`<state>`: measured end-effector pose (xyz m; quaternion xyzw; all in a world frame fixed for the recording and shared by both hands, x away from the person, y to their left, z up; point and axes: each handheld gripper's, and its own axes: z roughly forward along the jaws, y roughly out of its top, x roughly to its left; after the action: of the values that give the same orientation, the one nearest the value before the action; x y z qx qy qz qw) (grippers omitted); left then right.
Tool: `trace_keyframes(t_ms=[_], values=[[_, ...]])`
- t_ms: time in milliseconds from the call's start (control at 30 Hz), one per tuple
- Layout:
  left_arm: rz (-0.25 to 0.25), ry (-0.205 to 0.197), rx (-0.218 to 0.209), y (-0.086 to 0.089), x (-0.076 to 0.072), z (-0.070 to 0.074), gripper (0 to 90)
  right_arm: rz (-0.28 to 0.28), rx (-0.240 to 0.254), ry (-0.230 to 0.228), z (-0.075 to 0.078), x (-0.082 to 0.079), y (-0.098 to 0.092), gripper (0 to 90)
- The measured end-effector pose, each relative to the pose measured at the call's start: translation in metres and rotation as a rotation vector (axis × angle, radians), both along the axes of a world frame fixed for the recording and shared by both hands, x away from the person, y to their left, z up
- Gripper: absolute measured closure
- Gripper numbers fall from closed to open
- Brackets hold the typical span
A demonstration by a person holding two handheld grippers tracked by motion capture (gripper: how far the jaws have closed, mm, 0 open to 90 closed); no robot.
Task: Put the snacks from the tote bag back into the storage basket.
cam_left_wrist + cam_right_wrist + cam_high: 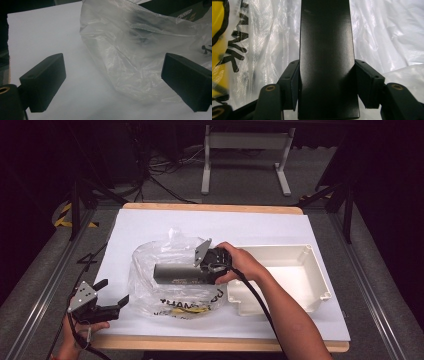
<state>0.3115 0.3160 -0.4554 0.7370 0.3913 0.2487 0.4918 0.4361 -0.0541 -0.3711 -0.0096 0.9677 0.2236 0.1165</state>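
One long dark rectangular box [176, 273] with a smooth matte face is being clamped between the jaws of the right gripper [202, 268], over one crinkled clear plastic bag [170, 280] printed with black letters and yellow. One cream plastic tray [305, 254], shallow and rectangular, is lying just beside the bag on the white table [150, 220]. The left gripper [112, 295] is hanging with jaws spread wide near the bag's edge

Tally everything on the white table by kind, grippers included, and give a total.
Clear plastic bag: 1
Dark box, clamped in the right gripper over the bag: 1
Cream tray: 1
Grippers, counting the left gripper, open beside the bag: 2
Total: 5
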Motion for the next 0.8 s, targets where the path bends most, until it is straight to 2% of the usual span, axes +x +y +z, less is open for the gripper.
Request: trace_keyframes(t_ms=[333,467,567,800], values=[[-0.008,0.005,-0.014,0.001,0.000,0.000,6.6,0.009,0.036,-0.030,0.017,-0.004,-0.002,43.0],[0.002,0.006,0.018,-0.001,-0.001,0.000,6.5,0.011,0.045,-0.047,0.026,-0.008,-0.002,43.0],[0.003,0.004,0.020,-0.001,-0.001,0.000,6.3,0.023,0.049,-0.059,0.030,-0.011,-0.004,43.1],[0.008,0.002,0.005,0.001,-0.001,0.001,6.1,0.034,0.061,-0.074,0.041,-0.017,-0.012,43.1]])
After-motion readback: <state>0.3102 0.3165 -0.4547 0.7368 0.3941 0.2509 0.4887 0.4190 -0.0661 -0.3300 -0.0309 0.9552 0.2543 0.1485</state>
